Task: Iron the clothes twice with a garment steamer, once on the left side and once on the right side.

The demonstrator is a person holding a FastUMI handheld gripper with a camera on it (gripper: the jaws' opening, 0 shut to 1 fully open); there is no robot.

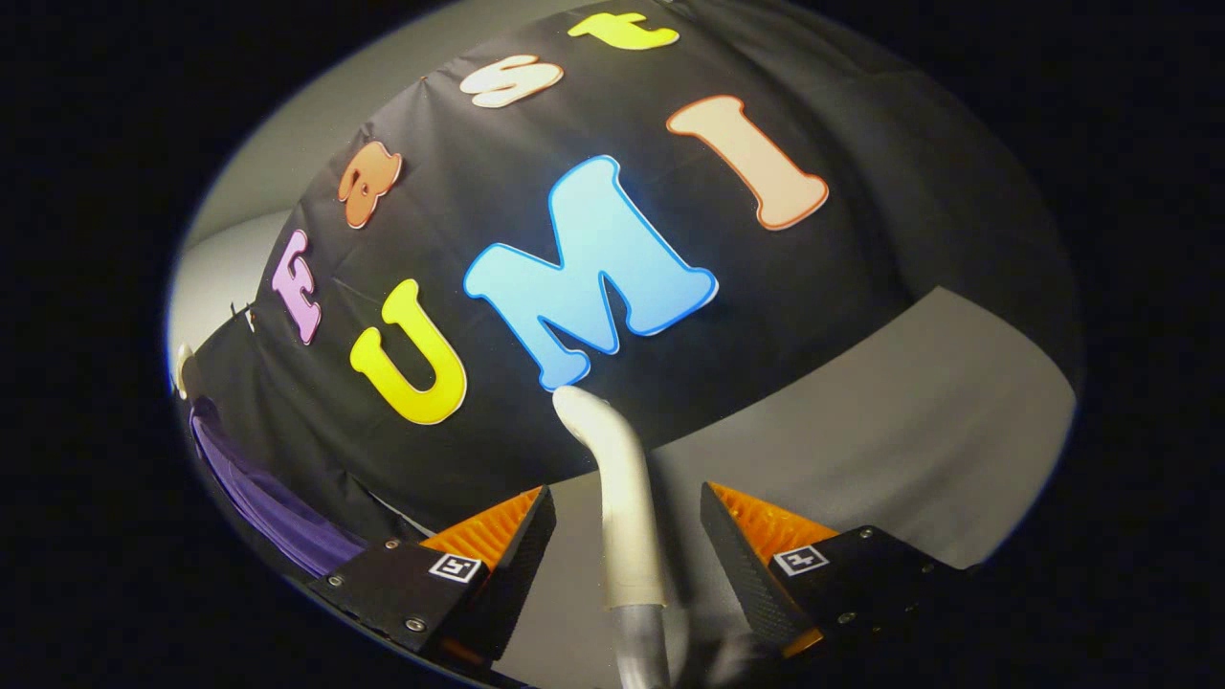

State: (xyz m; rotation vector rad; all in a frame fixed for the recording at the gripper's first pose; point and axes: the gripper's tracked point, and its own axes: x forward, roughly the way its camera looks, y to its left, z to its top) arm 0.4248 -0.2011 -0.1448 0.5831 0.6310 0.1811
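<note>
A pale, curved steamer [622, 498] handle rises between the fingers of the gripper [627, 536], its bent tip reaching toward the black cloth wall [861, 239]; the fingers stand spread, a gap on each side, neither touching it. The tube looks rigid, smooth and likely slippery, so a firm pinch on the straight stretch below the bend seems the safest hold. A purple garment [258, 498], soft and light by its folds, hangs beyond the left finger, beside the grey tabletop [909, 431].
</note>
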